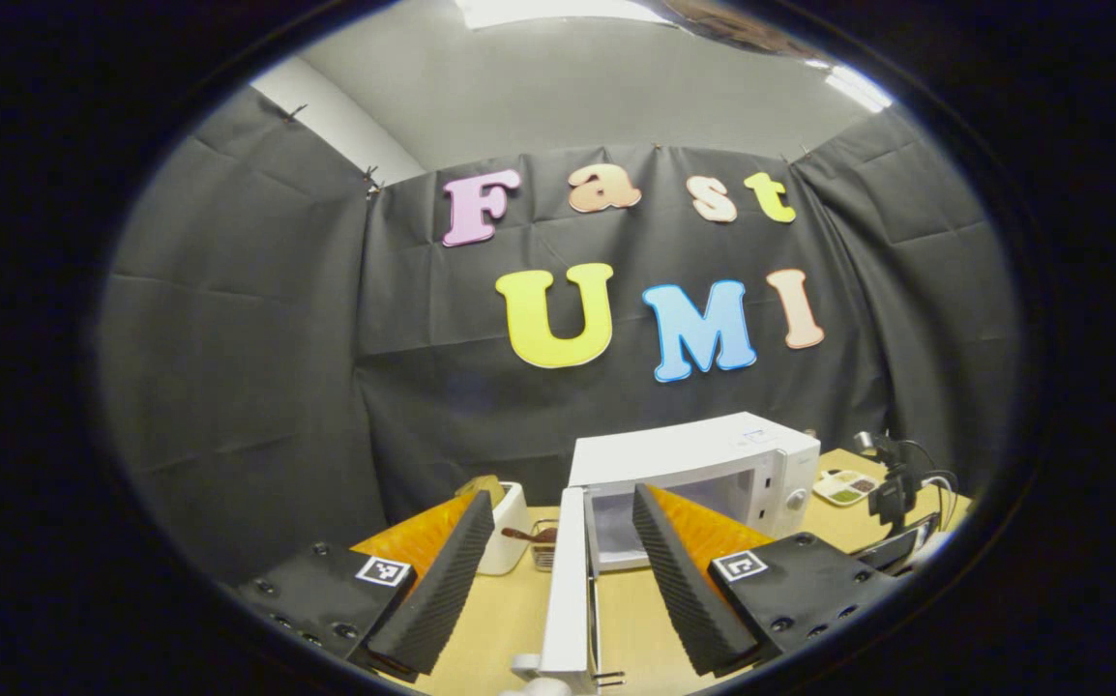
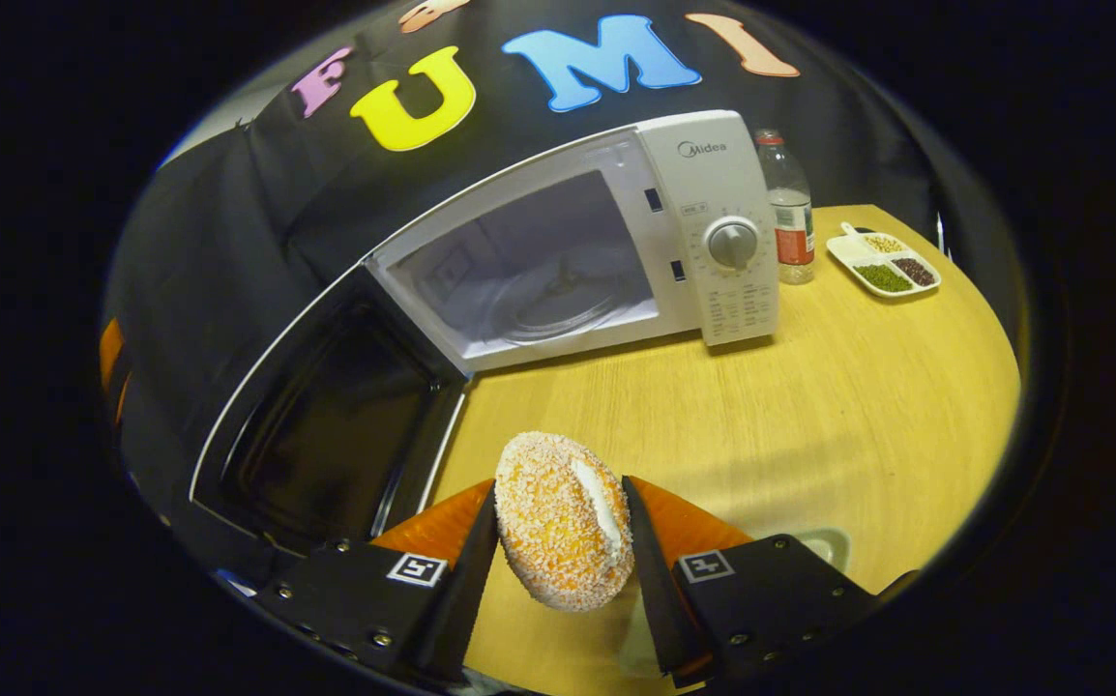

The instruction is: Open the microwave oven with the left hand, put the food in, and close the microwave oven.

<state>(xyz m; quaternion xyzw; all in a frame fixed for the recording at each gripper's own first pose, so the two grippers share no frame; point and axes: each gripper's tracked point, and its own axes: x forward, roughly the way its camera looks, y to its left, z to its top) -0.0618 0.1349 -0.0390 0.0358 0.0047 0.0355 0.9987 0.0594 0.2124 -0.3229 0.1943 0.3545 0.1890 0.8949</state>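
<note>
Glossy white microwave [image 2: 616,242], crumb-rough food [image 2: 563,522], wood-grain table [image 2: 809,406].

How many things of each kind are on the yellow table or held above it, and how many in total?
Microwave oven, door open: 1
Sugar-coated donut, held in the right gripper: 1
Plastic bottle with red cap: 1
Divided white dish of beans: 1
White container left of the microwave: 1
Small clear box beside it: 1
Total: 6

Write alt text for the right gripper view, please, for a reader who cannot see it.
The right gripper holds a round orange sprinkled pastry between its fingers, above a wooden table. Ahead stands a white microwave with its door swung open, beside a bottle and a divided dish.
</note>
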